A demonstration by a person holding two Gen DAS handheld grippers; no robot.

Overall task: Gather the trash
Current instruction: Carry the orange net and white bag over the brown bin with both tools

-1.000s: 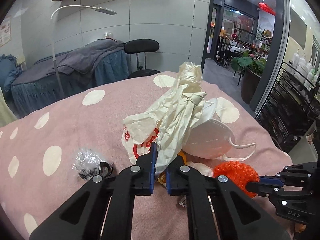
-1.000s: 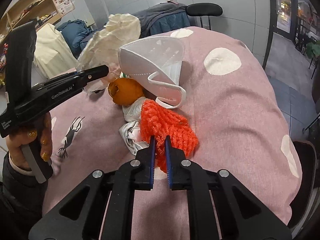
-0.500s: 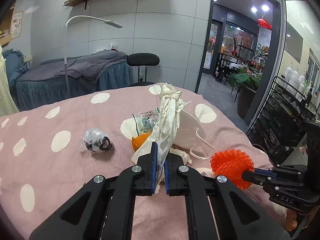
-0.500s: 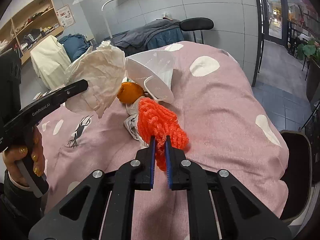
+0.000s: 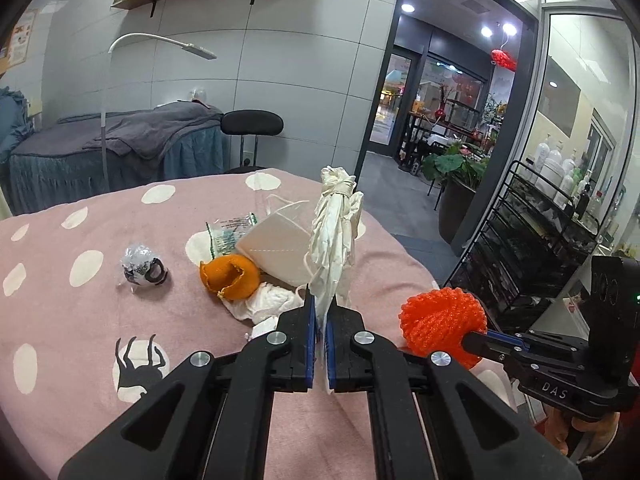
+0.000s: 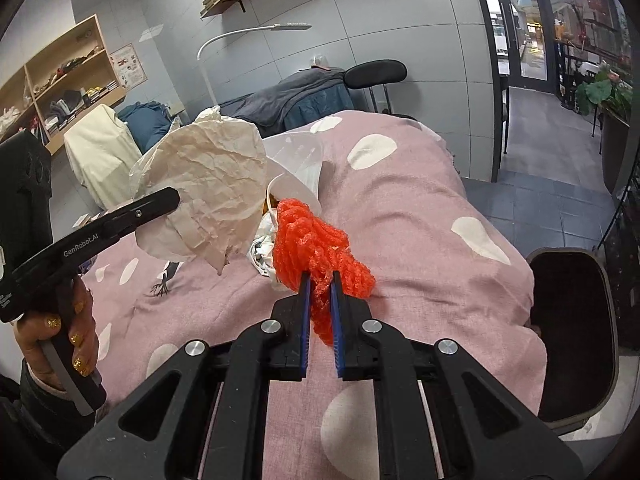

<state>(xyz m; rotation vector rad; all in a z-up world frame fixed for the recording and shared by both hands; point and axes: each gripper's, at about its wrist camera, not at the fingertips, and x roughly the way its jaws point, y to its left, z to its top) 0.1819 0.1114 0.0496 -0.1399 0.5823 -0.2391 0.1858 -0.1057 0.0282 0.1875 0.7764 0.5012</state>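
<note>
My left gripper [image 5: 320,308] is shut on a crumpled cream paper bag [image 5: 334,236] and holds it above the pink spotted bed cover [image 5: 80,312]; the bag also shows in the right wrist view [image 6: 208,184]. My right gripper [image 6: 319,284] is shut on an orange foam net [image 6: 316,248], lifted off the cover, and it also shows in the left wrist view [image 5: 442,326]. On the cover lie an orange peel [image 5: 229,276], a white face mask [image 5: 276,246], a white tissue [image 5: 264,304], a clear printed wrapper [image 5: 228,234] and a small crumpled foil wrapper [image 5: 140,266].
A black wire rack with bottles [image 5: 548,232] stands at the right. A dark round bin [image 6: 568,332] sits on the floor beside the bed. Another bed with grey blankets [image 5: 120,148], a black stool [image 5: 252,124] and a floor lamp [image 5: 160,42] stand behind.
Both grippers have lifted and drawn back from the pile, the left with the paper bag, the right with the orange net. The peel and mask lie uncovered.
</note>
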